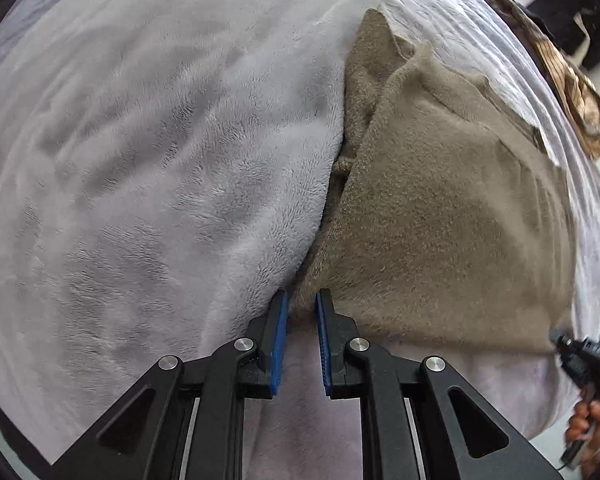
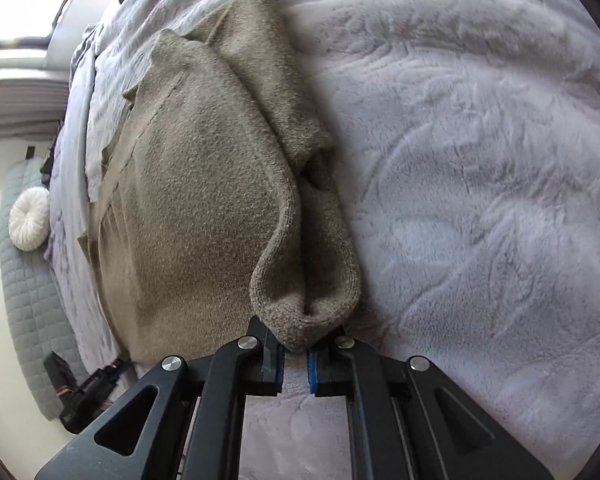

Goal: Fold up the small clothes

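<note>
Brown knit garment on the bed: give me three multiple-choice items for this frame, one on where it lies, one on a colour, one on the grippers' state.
1. The brown knit garment lies on:
A. a pale fleece blanket
B. a wooden table
C. a tiled floor

2. The pads on the fingers are:
A. red
B. blue
C. yellow

3. The right gripper is:
A. wide open above the cloth
B. out of view
C. shut on a bunched edge of the garment

Key: 1 A, the pale fleece blanket surrounds the garment; 2 B, blue strips line the jaws in both wrist views; 3 C, knit fabric is pinched between its pads, and the left gripper likewise nips the garment's edge.
</note>
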`<state>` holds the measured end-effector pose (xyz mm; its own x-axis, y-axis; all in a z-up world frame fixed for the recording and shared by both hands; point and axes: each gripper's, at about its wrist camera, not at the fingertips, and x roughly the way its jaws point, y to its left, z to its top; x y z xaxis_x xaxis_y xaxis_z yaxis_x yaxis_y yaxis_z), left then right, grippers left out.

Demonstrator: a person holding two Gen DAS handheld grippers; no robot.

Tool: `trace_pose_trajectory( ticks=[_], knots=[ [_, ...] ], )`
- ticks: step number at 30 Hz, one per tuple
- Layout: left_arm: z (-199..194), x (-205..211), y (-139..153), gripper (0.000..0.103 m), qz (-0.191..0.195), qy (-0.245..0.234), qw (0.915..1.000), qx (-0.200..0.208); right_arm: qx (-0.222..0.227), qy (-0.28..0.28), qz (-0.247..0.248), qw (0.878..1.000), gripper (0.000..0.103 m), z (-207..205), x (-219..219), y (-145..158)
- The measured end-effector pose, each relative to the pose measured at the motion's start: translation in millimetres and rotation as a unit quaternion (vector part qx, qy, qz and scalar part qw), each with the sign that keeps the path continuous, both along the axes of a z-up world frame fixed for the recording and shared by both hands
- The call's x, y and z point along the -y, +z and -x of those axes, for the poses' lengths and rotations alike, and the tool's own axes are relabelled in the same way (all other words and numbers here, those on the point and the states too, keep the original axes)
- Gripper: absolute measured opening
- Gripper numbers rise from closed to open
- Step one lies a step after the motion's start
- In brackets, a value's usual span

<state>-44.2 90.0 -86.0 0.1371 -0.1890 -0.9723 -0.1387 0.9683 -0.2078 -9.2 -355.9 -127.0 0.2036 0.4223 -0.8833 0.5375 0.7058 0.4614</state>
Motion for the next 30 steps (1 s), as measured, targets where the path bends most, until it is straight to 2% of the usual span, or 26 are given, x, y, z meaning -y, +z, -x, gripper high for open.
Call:
trace_pose_trajectory(
  ticks=[5,7,11,19,22,23,24,25,26,27,28,29,30],
  knots=[
    [2.9,-0.5,7.3,0.016,-0.017,-0.011,0.9998,-0.002,-0.017,-0.012,0.01,1.0,0.011,0.2,1.8,9.8],
    [6.3,-5.3,9.6,0.016,-0.023,-0.017,0.9996,-0.002,-0.02,-0.022,0.014,0.999,0.016,6.0,1.5,11.9],
    [10.5,-7.7,15.4,0.016,-0.03,-0.024,0.9993,-0.005,-0.031,-0.038,0.022,0.999,0.017,27.1,10.4,15.9],
    [17.1,-14.5,27.5,0.016,-0.042,-0.024,0.9988,-0.006,-0.076,-0.084,0.071,0.991,0.02,37.6,16.9,24.0],
    [12.4,-11.4,28.7,0.017,-0.044,-0.021,0.9987,-0.009,-0.025,-0.067,0.112,0.991,0.021,32.8,10.7,50.0],
    [12.5,-12.4,30.3,0.036,-0.049,-0.022,0.9985,-0.01,-0.008,-0.052,0.124,0.991,0.027,29.3,7.8,56.7],
    [9.1,-7.3,30.3,0.063,-0.054,-0.022,0.9983,-0.01,0.005,-0.027,0.138,0.99,0.034,22.8,3.6,61.6],
    [6.6,-4.0,32.2,0.097,-0.064,-0.018,0.9978,-0.005,0.005,-0.004,0.146,0.989,0.048,16.1,0.6,60.9],
    [7.6,-4.5,37.9,0.102,-0.079,-0.012,0.9967,0.008,0.0,0.012,0.152,0.988,0.05,10.1,-1.5,58.1],
    [7.1,-3.2,44.4,0.102,-0.087,-0.015,0.9959,0.021,-0.009,0.03,0.157,0.987,0.05,2.6,-2.8,51.8],
    [5.7,-2.5,45.4,0.102,-0.085,-0.02,0.996,0.018,-0.019,0.041,0.158,0.986,0.045,-3.4,-2.9,45.5],
    [4.3,-1.9,46.2,0.102,-0.085,-0.022,0.996,0.016,-0.025,0.045,0.157,0.986,0.02,-6.6,-2.4,41.8],
    [3.0,-0.6,48.6,0.102,-0.089,-0.024,0.9956,0.018,-0.033,0.05,0.156,0.986,0.009,-9.9,-2.0,38.0]
  ],
)
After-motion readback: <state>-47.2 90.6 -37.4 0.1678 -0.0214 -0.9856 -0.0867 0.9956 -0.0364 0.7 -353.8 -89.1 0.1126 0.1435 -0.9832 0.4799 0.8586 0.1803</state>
